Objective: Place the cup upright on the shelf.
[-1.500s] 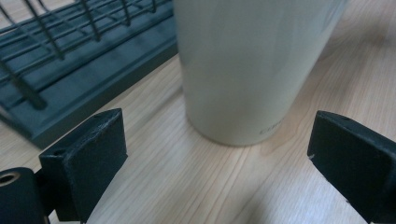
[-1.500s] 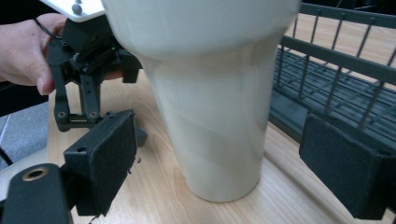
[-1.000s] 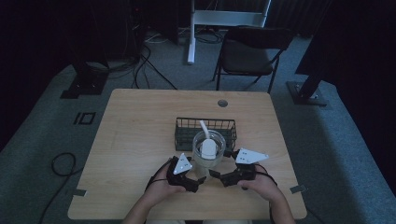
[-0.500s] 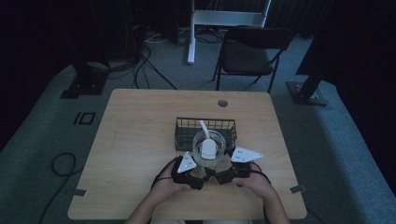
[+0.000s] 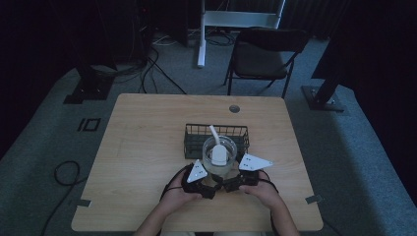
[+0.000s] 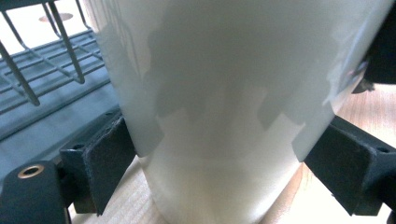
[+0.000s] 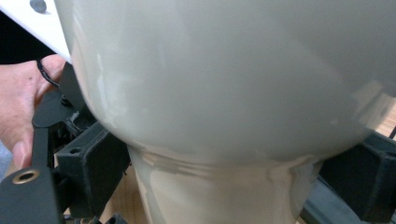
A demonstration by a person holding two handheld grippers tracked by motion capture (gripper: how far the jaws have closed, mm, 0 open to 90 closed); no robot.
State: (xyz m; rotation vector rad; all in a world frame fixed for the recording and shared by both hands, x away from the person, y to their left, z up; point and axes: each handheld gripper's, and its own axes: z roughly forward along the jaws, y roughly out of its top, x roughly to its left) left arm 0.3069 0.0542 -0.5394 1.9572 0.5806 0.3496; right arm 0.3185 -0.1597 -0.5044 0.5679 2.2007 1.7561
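While both of our grippers press in on the glass cup (image 5: 219, 158) from opposite sides, the cup stands on the counter (image 5: 137, 147), right against the near side of the wire basket (image 5: 196, 132). A white scoop (image 5: 218, 153) sits inside the cup, its handle leaning back over the basket.

In the left gripper view, the fingers (image 6: 107, 161) of the left gripper (image 5: 210, 183) sit on either side of the cup's lower wall, pads touching the glass, so we read them as clamped on the cup. In the right gripper view, the fingers (image 7: 95, 165) of the right gripper (image 5: 227, 183) flank the narrow part below the cup's bulge in the same way; the near pad looks to be touching, though the far one is partly hidden, so we judge a grasp rather than see it outright. The left hand (image 7: 23, 107) shows beyond the cup there.

We judge the work to be at its start: the two-sided hold is taken, but the cup's base appears to rest on the wood beside the basket. The lift and the placing, likely into the basket, are left to do.
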